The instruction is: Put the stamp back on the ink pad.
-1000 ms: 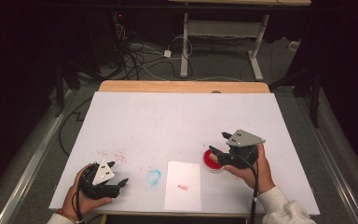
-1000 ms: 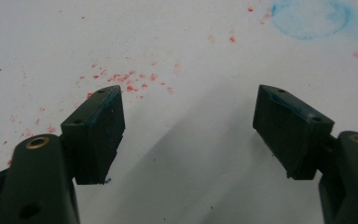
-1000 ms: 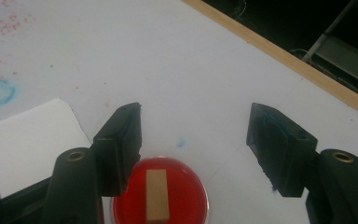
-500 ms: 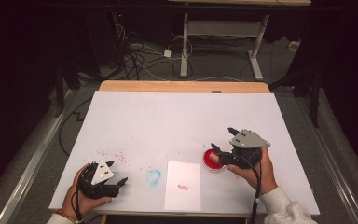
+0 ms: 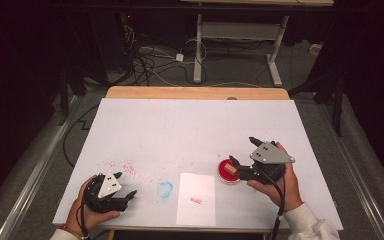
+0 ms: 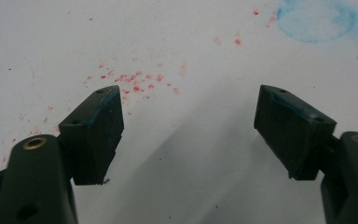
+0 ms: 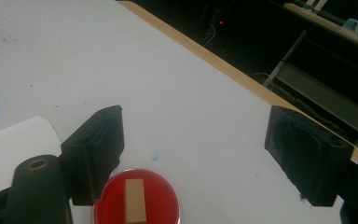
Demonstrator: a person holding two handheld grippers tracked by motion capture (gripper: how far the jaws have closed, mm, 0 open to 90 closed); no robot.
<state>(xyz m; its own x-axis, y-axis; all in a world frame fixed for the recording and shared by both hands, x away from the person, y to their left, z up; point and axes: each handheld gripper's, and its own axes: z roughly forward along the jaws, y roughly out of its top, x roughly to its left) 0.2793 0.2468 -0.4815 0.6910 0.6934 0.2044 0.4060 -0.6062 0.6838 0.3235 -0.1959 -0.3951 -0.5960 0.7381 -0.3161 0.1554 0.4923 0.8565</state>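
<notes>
We hold the right gripper (image 5: 243, 151) w/ jaws wide apart above the red dish (image 7: 136, 198) & its wooden block (image 7: 134, 200), prob. for pickup; the left gripper (image 5: 125, 186), at 7 o'clock, rests agape, empty.

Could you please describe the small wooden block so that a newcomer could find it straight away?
Start at the white table and look toward its near right, just ahead of the right claw. A round red dish sits beside a white paper sheet. The tan wooden block lies in that dish, the table's one wooden piece.
</notes>
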